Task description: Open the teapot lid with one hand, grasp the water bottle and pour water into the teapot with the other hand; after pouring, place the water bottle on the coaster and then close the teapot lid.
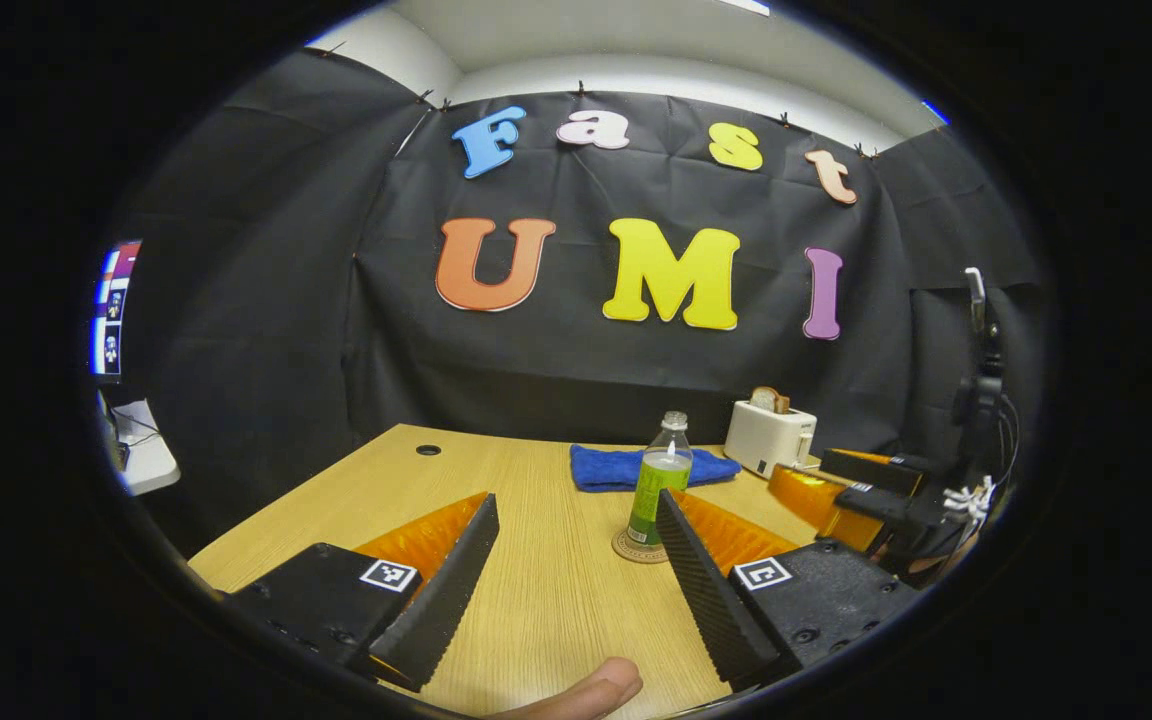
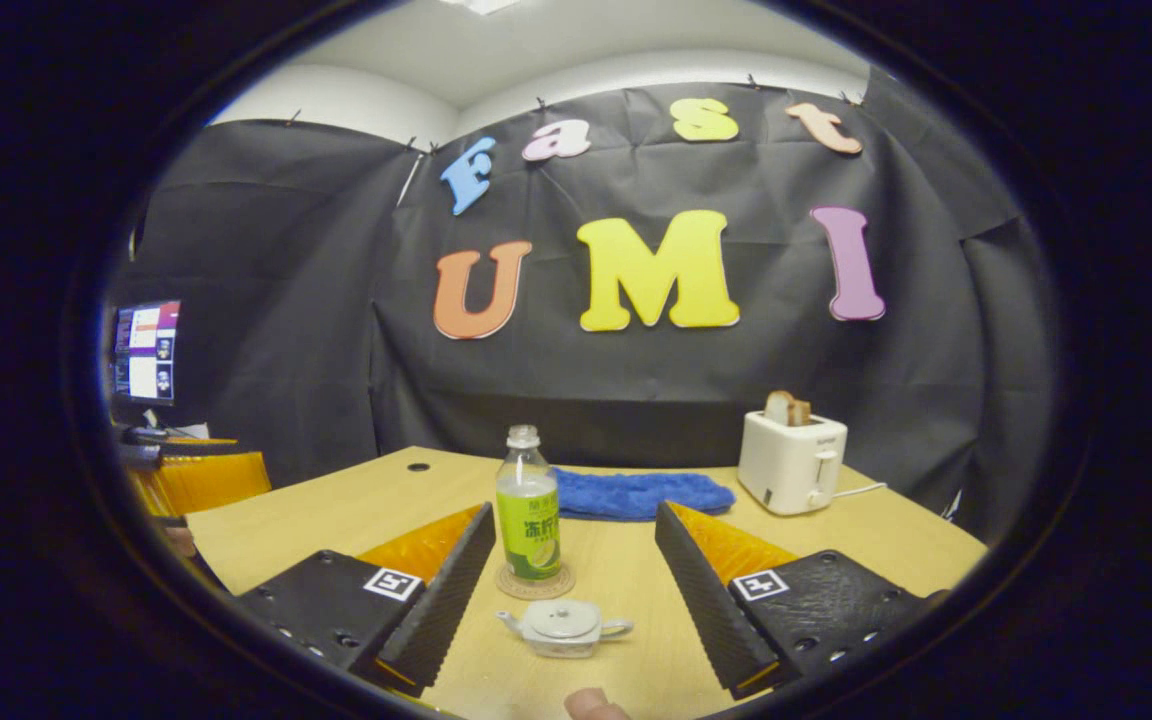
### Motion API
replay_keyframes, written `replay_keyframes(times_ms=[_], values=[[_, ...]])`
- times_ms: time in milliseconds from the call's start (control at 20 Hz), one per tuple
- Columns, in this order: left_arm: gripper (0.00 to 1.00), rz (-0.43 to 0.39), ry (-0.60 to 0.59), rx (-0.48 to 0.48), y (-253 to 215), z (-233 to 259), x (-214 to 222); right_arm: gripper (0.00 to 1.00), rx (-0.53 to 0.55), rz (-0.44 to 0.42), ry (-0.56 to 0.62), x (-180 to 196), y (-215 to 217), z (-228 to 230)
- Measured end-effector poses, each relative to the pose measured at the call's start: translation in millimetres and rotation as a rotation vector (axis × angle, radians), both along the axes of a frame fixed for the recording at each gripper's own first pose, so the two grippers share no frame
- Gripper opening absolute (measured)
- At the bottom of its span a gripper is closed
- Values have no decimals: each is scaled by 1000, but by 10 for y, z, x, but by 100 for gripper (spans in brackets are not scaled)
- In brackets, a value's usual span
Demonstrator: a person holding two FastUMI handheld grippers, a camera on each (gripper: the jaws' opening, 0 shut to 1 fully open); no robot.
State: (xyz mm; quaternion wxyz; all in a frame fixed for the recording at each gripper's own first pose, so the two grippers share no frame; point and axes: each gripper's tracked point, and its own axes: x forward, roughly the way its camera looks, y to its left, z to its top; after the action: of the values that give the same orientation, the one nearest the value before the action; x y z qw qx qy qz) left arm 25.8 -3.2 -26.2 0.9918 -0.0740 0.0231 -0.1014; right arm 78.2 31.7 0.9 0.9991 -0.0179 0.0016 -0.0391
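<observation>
A clear water bottle (image 2: 528, 500) with a green label stands upright on a round cork coaster (image 2: 534, 583). In front of it sits a small white teapot (image 2: 564, 627) with its lid on, low between the fingers of my right gripper (image 2: 571, 590), which is open and holds nothing. In the left gripper view the bottle (image 1: 660, 480) stands on the coaster (image 1: 638, 547) just left of the right finger of my left gripper (image 1: 576, 570), also open and empty. The right gripper (image 1: 866, 490) shows at the right of that view.
A blue cloth (image 2: 641, 493) lies at the back of the wooden table (image 2: 356, 510). A white toaster (image 2: 792, 462) with bread stands back right. A monitor (image 2: 146, 350) glows at far left. A fingertip (image 1: 586, 690) shows at the bottom edge.
</observation>
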Motion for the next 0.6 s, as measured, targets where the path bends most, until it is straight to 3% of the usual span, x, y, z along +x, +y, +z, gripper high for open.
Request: replay_keyframes(times_ms=[350,600], values=[[99,-10,18,8,-277,2,-120,96,-73,-78,-76,-762,-487,703],[99,42,-34,58,-339,86,-130,96,-48,-80,-105,-1022,-802,522]])
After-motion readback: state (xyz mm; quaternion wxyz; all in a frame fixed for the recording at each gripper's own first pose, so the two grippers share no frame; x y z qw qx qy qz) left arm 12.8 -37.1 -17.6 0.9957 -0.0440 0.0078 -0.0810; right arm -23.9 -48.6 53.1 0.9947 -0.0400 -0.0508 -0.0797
